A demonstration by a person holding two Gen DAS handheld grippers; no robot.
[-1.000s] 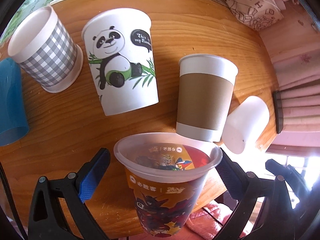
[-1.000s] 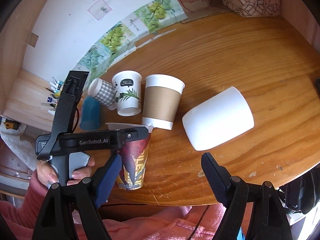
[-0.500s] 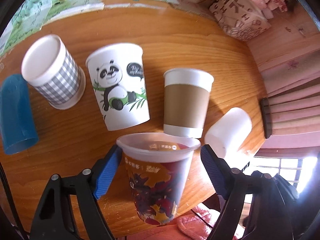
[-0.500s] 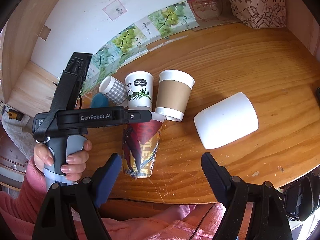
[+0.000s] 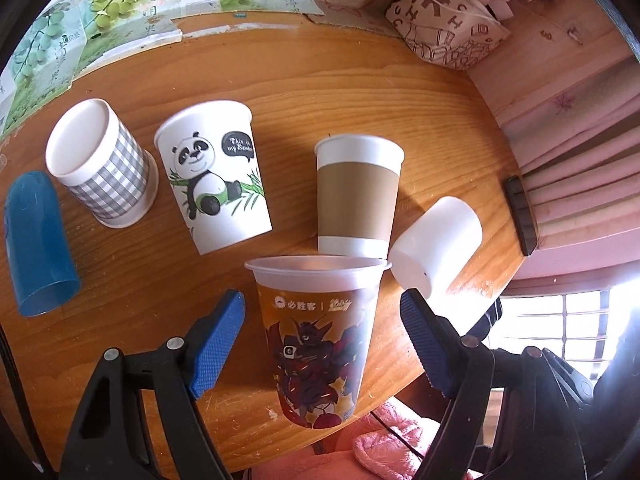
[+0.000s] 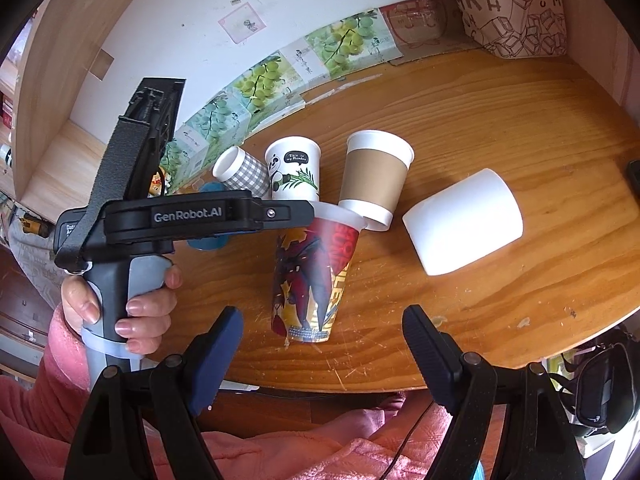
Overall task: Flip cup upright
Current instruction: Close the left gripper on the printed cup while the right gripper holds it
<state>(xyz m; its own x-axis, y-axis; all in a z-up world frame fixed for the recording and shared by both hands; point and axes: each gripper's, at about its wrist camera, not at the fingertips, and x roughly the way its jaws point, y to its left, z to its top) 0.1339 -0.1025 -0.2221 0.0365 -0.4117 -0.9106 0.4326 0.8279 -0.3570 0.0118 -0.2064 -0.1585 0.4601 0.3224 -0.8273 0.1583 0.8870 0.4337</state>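
Note:
A clear plastic cup with a red robot print (image 5: 316,336) stands upright near the table's front edge, also in the right wrist view (image 6: 312,280). My left gripper (image 5: 322,338) is open, its blue pads on either side of this cup without touching it. A white cup (image 5: 436,248) lies on its side to the right, also in the right wrist view (image 6: 464,220). A blue cup (image 5: 34,240) lies on its side at the far left. My right gripper (image 6: 322,354) is open and empty above the table's front edge.
A checked cup (image 5: 100,164), a panda cup (image 5: 216,176) and a brown-sleeved cup (image 5: 356,196) stand in a row on the wooden table (image 5: 360,92). Grape-print boxes (image 5: 120,12) and a printed bag (image 5: 452,28) line the back. The left gripper's body (image 6: 192,216) shows in the right wrist view.
The printed cup went from tilted to standing upright on the table. My left gripper opened off it and drew back. The right gripper stayed open and rose slightly.

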